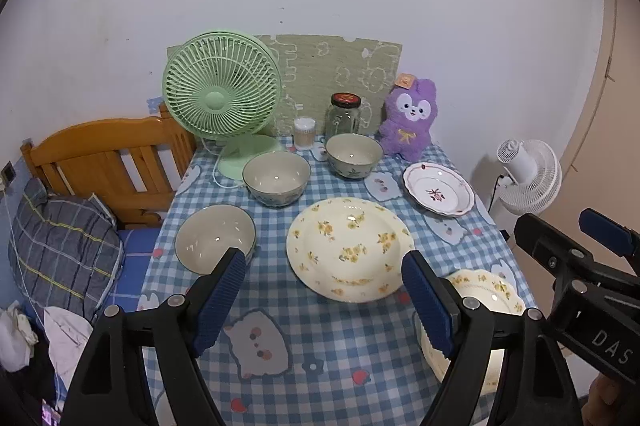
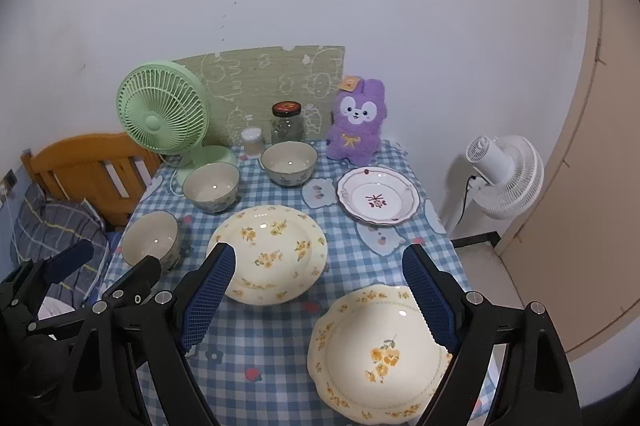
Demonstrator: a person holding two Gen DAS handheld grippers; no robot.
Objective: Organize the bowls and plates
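My left tool (image 1: 322,298) and right tool (image 2: 318,300) both gape wide, holding nothing, above checkered tabletop (image 1: 340,346). Three bowls (image 1: 277,178) left and rear; yellow-flowered plate (image 1: 349,248) center; scalloped plate (image 2: 380,354) near right.

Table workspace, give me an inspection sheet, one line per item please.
Surface: table under a blue checked cloth with cartoon prints.
Job's things: three bowls along the left and back; large floral plate mid-table; scalloped yellow plate nearest; maroon-motif plate back right. None stacked.
Clutter: green fan, jar, cotton swab tub, purple plush.
Grippers: left gripper and right gripper open, holding nothing.
Cables: white cord from green fan.
Surroundings: white fan, wooden headboard.
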